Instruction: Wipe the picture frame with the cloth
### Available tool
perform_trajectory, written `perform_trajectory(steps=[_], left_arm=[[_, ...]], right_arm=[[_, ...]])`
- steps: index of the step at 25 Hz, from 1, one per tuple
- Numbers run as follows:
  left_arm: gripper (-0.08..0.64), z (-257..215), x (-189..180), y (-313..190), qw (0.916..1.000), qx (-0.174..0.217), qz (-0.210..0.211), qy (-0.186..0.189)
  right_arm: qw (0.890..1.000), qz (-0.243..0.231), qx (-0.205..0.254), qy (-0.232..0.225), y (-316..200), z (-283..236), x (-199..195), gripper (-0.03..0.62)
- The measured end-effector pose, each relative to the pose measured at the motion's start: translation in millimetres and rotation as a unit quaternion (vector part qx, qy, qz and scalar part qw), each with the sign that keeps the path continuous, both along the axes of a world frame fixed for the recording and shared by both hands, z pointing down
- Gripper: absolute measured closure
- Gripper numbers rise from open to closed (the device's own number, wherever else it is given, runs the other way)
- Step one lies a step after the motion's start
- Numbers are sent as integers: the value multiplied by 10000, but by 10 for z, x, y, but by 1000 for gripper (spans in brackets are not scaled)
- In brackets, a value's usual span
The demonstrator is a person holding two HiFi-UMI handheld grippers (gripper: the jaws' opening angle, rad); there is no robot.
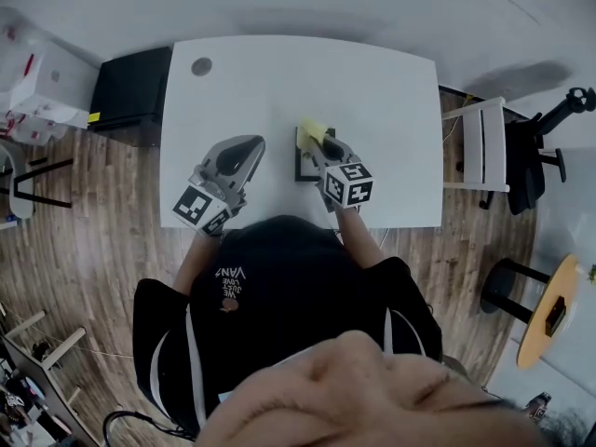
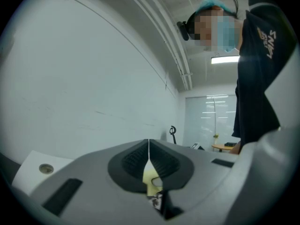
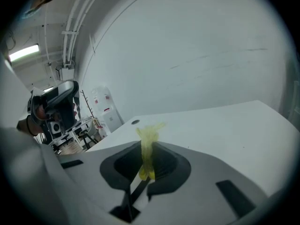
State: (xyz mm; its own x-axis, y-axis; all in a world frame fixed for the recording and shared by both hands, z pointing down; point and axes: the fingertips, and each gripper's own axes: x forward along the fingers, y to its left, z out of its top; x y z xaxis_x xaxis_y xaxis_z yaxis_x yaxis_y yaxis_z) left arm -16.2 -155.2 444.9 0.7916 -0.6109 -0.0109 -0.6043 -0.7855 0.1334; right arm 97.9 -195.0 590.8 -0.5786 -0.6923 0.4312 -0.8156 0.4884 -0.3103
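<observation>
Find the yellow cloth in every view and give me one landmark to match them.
Head view: yellow cloth centre, at the right gripper tip, over the picture frame.
Left gripper view: small yellow patch low centre, past the left gripper's shut jaws; probably it.
Right gripper view: centre, pinched between the jaws.
Shared landmark: the round hole in the table.

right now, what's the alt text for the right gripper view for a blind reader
The right claw is shut on a bunched yellow cloth that pokes up out of its grip. Beyond it stretches a white table, with a white wall behind.
</observation>
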Motion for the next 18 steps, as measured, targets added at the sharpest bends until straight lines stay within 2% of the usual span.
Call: perform_trajectory(steps=[11, 18], left_arm=[[544, 35, 6, 23, 9999, -29, -24, -106], [545, 52, 3, 32, 9999, -82, -120, -48]], right_arm=[[9935, -525, -977, 254, -52, 468, -186, 549], [9878, -639, -1285, 597, -81, 645, -169, 549]])
